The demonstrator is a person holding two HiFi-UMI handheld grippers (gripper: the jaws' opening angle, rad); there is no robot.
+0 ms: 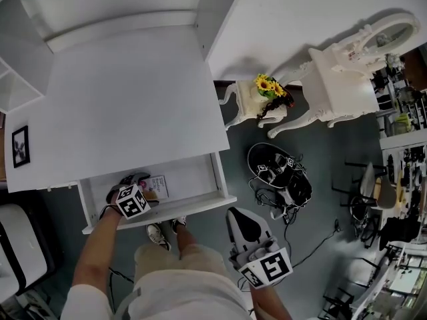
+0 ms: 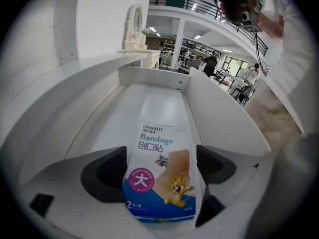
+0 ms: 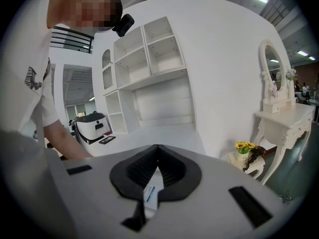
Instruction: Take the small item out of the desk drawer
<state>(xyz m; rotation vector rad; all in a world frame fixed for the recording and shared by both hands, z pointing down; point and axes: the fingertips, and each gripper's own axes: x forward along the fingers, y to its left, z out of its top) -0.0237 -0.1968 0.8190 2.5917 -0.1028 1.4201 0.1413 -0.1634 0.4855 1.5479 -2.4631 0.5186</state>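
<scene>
Inside the open drawer (image 1: pixel 193 177) of the white desk (image 1: pixel 120 105), a bandage packet (image 2: pixel 158 148) lies flat on the drawer floor, printed side up, with "Bandage" and a cartoon cat and mouse on it. The left gripper (image 2: pixel 160 171) reaches into the drawer, its 2 jaws spread apart on either side of the packet, whose edges sit right at the pads; it is not pinched. Down by the person's waist, well clear of the drawer, the right gripper (image 1: pixel 241 222) has its jaws clenched on a thin white-and-blue slip (image 3: pixel 151 195), seen edge-on. Beyond the desk stand a small side table with sunflowers (image 1: pixel 268 87) and a white vanity (image 1: pixel 340 79)
</scene>
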